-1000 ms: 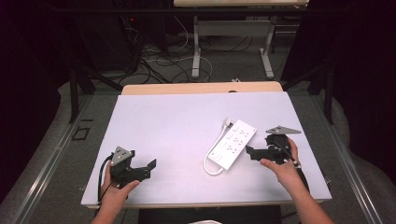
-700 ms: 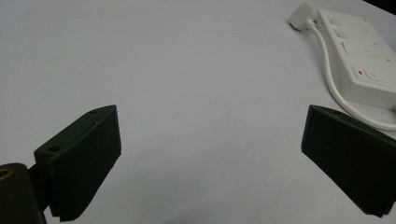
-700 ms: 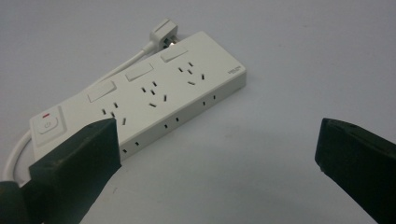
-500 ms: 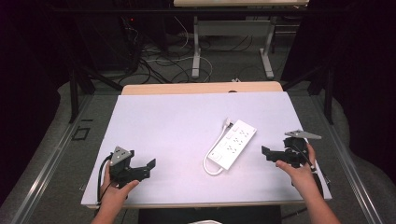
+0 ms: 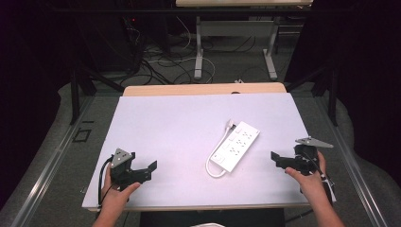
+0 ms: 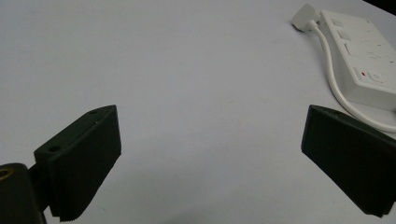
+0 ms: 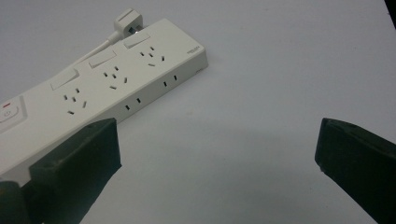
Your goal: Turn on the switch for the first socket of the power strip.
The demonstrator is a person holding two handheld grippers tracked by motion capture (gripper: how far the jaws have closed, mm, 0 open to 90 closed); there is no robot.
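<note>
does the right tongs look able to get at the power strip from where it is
Probably yes. The right tongs stand open beside the power strip, apart from it, with only bare table between them and nothing in the way.

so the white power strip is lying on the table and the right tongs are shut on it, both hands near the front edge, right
Not quite: the right tongs stand open, clear of the power strip, as the right gripper view shows. The strip does lie on the table, and both hands are near the front edge.
</note>
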